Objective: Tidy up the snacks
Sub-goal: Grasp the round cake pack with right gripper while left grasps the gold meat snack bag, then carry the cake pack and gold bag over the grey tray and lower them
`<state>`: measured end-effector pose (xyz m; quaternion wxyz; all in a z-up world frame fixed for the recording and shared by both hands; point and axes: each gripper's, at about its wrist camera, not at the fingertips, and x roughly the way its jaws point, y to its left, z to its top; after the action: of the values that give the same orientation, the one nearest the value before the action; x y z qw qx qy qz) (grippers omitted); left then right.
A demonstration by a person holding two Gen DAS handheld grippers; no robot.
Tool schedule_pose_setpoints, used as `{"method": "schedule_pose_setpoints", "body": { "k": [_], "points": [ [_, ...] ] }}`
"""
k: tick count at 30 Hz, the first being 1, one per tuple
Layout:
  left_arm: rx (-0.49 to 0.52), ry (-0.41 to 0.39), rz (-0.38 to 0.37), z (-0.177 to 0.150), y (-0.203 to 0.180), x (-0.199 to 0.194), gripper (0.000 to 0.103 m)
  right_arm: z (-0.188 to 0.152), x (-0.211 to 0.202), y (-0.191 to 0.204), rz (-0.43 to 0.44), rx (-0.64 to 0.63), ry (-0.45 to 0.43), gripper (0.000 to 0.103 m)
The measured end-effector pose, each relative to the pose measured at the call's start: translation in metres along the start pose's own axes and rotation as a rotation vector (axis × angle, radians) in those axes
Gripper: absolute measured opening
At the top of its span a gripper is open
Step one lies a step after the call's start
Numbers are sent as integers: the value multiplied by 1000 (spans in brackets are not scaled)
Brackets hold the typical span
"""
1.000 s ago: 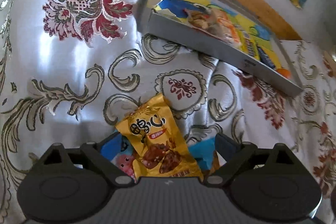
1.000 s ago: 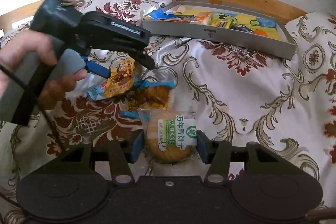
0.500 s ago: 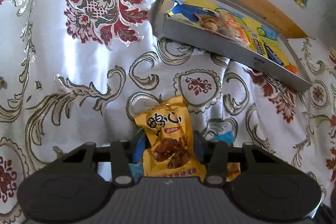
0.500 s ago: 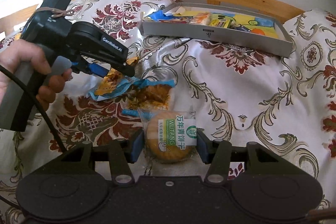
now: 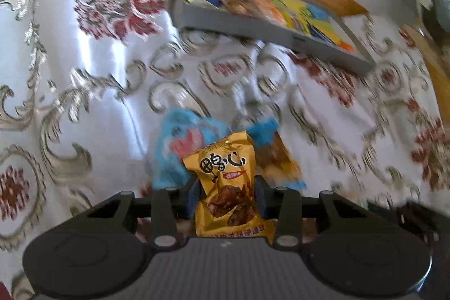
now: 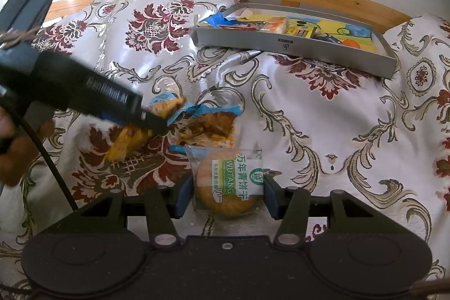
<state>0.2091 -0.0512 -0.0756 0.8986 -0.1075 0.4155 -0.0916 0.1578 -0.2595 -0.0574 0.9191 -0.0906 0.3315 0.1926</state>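
A: Bright posters on the wall, a wooden headboard, and a slippery satin bedspread (image 6: 323, 114) with red flowers: it's a bed.

B: The left claw (image 5: 226, 197) pinches the orange packet (image 5: 225, 187). Held only by its crinkly sides, I think it could slide out before reaching the grey tray (image 6: 295, 48).

A: The right claw (image 6: 227, 197) stands wide around the biscuit pack (image 6: 230, 182), not yet closed. On soft bedding, it may skid away.

Floral satin bedspread (image 6: 323, 114), grey snack tray (image 6: 295, 51), loose snack packets (image 6: 208, 128) on it
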Motion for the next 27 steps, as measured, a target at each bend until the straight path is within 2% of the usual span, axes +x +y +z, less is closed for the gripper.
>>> {"method": "schedule_pose_setpoints", "body": {
  "k": [3, 16, 22, 27],
  "points": [
    [46, 5, -6, -12, -9, -4, 44, 0, 0, 1, 1, 0, 0, 54],
    [48, -21, -64, -20, -7, -15, 43, 4, 1, 9, 4, -5, -7, 54],
    [21, -62, -95, -15, -7, -19, 43, 5, -2, 7, -1, 1, -28, 54],
    [32, -116, -106, 4, -12, -23, 44, 16, -5, -4, -10, -6, -31, 54]
  ]
}}
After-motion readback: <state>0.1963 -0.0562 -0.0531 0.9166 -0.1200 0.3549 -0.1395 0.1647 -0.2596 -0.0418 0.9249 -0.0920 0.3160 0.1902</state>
